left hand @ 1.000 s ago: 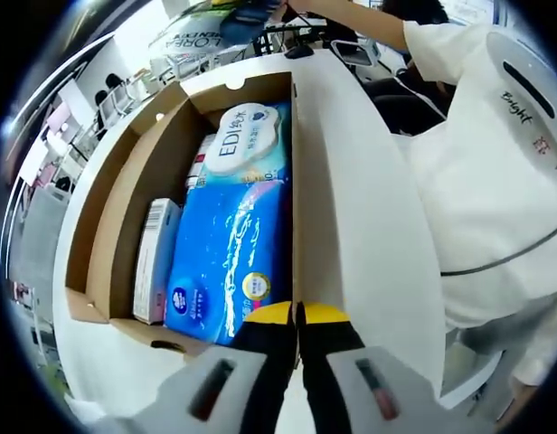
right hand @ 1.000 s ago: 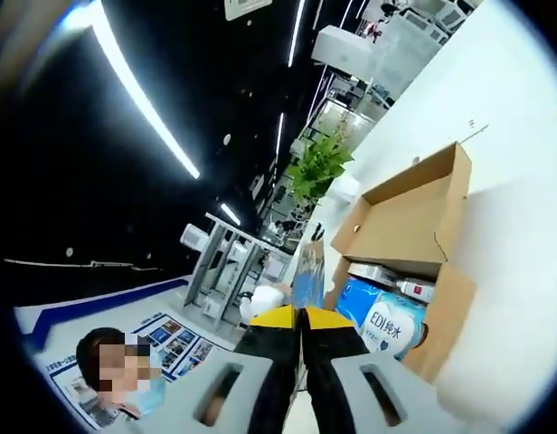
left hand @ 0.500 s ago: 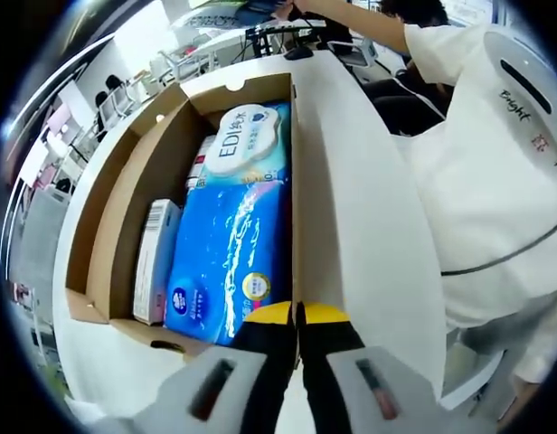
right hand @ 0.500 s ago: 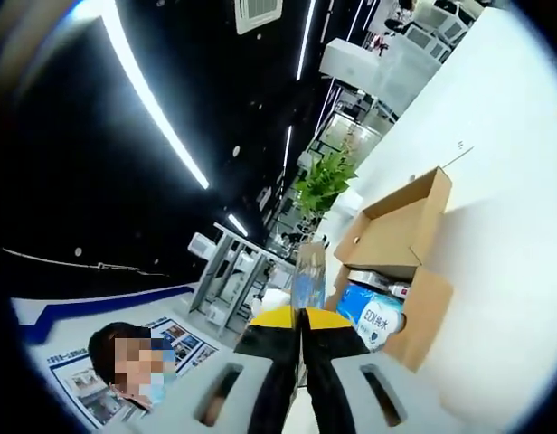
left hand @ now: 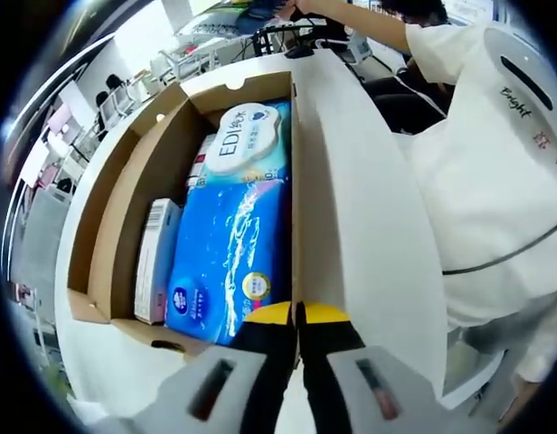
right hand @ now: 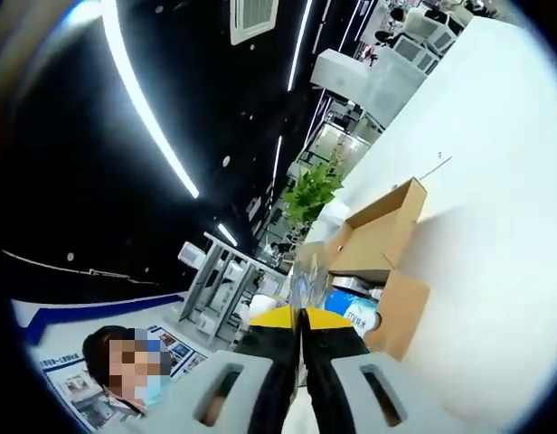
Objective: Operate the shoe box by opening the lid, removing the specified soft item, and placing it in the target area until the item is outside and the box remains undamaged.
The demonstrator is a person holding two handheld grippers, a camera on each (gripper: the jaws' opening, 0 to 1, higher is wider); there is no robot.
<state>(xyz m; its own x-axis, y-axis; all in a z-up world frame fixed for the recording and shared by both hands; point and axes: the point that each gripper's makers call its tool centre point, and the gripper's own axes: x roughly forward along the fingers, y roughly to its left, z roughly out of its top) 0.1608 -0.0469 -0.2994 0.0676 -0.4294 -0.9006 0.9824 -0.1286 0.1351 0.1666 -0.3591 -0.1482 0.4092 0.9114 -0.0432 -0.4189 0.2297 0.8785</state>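
- Over the last second the right gripper point(right hand: 302, 318) had drawn back from the shoe box point(right hand: 380, 262), which showed smaller and lower than before; a thin, shiny, bluish item point(right hand: 306, 276) seemed pinched between its closed fingers.
- The left gripper point(left hand: 297, 314) had barely moved, its fingers shut with nothing between them, at the near end of the box point(left hand: 125, 212).
- I judged the removal under way, with placing left to do.
- The lid point(right hand: 378, 231) stood open; a big blue soft pack point(left hand: 233, 253) lay inside beside a white carton point(left hand: 155, 258).
- The white worktop point(right hand: 495, 226) carried the box in an office with ceiling light strips point(right hand: 143, 108) and a plant point(right hand: 312, 188).
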